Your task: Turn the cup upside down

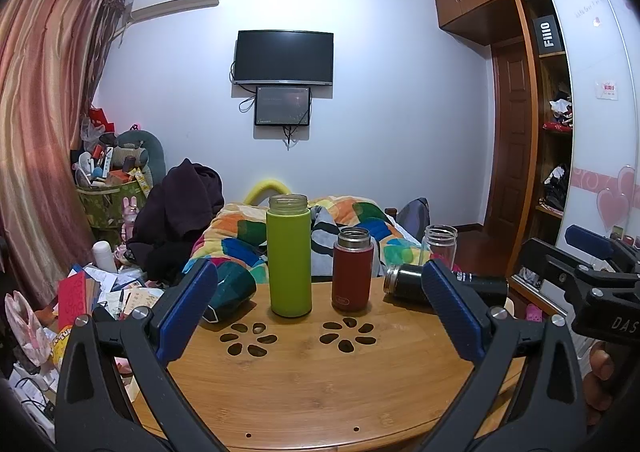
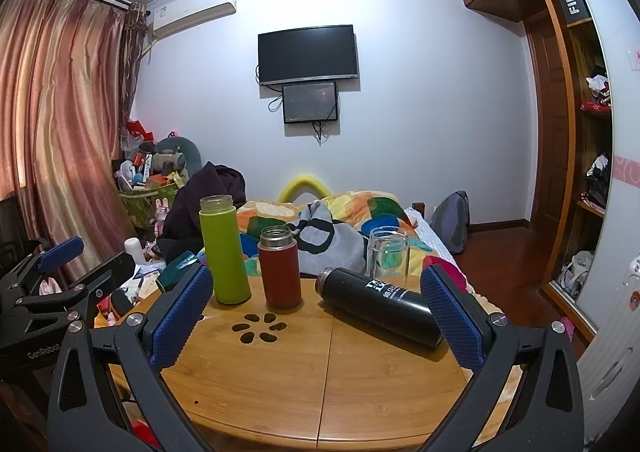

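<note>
Since both grippers hang back with nothing in them, the flipping looks like it has not begun. The left gripper (image 1: 320, 312) has its jaws wide apart, and the right gripper (image 2: 316, 316) has its jaws wide apart too.

The task does not say which cup, so I cannot tell for sure. On the round wooden desk (image 1: 312, 384) there are five. The green cup (image 1: 289, 256) stands up tall with its mouth open at the top. Just beside it stands the red cup (image 1: 353, 270), shorter, with a shiny metal neck. The black cup (image 2: 380, 306) lies on its side near the right edge, with white letters on it and its mouth facing the middle. Behind it stands a clear glass cup (image 2: 388, 254). A dark green cup (image 1: 232, 288) lies tipped over at the left edge.

My guess is that one of the standing cups must be picked up, turned over and set down on its mouth. All of that is left to do.
</note>
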The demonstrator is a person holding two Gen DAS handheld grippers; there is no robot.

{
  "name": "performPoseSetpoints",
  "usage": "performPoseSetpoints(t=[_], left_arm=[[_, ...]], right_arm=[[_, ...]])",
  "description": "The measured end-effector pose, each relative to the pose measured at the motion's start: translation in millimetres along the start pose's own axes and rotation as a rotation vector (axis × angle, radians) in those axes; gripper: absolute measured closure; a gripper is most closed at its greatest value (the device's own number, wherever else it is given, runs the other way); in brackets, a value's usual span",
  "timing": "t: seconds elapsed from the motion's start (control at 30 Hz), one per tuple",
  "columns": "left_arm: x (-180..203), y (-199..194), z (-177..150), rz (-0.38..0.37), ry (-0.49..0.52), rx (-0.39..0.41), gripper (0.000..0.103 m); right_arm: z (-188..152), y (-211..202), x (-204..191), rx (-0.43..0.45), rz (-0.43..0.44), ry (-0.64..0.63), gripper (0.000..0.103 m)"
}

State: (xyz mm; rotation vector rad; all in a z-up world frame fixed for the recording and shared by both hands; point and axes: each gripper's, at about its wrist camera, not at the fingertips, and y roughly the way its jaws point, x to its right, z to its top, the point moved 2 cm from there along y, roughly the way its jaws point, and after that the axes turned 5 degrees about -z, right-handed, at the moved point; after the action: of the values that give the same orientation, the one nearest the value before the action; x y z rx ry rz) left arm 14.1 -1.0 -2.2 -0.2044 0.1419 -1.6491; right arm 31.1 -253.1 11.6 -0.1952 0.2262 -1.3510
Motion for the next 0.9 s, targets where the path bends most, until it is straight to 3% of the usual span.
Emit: performPoseSetpoints(t=[0.9], left_arm=[[2.9,-3.7,1.3,0.019,0.012,0.018,0.0]], right_arm=[[5.4,-4.5,1.1,0.01,0.003,0.004,0.0]])
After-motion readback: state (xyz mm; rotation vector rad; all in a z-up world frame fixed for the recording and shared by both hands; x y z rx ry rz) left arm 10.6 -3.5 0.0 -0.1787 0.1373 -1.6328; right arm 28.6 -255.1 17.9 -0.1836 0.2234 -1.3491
